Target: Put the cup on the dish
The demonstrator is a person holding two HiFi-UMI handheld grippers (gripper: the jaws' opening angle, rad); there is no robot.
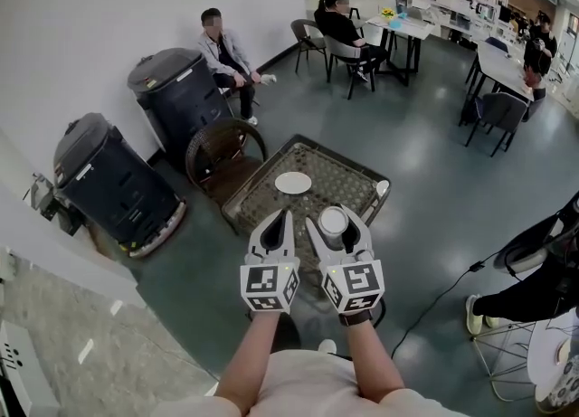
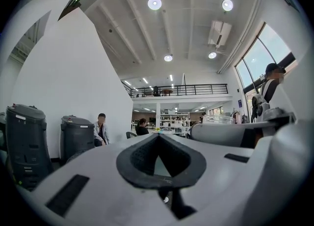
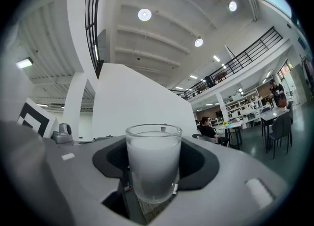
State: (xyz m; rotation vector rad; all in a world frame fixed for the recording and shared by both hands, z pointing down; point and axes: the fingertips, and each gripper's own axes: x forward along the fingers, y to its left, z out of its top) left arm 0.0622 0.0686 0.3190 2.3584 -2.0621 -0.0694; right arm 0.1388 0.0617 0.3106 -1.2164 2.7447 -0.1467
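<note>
A frosted glass cup (image 1: 333,222) sits upright between the jaws of my right gripper (image 1: 336,217), which is shut on it and held in the air over the near side of the wicker table (image 1: 344,180). In the right gripper view the cup (image 3: 153,163) fills the gap between the dark pads. The white dish (image 1: 292,183) lies on the table, beyond and slightly left of the cup. My left gripper (image 1: 284,219) hovers beside the right one, shut, its tips meeting with nothing between them (image 2: 157,137).
A wicker chair (image 1: 222,151) stands at the table's left corner. Two dark bins (image 1: 174,91) (image 1: 110,180) stand along the white wall. A small white object (image 1: 383,188) lies at the table's right edge. People sit at the back; another person (image 1: 543,270) is at the right, with a cable on the floor.
</note>
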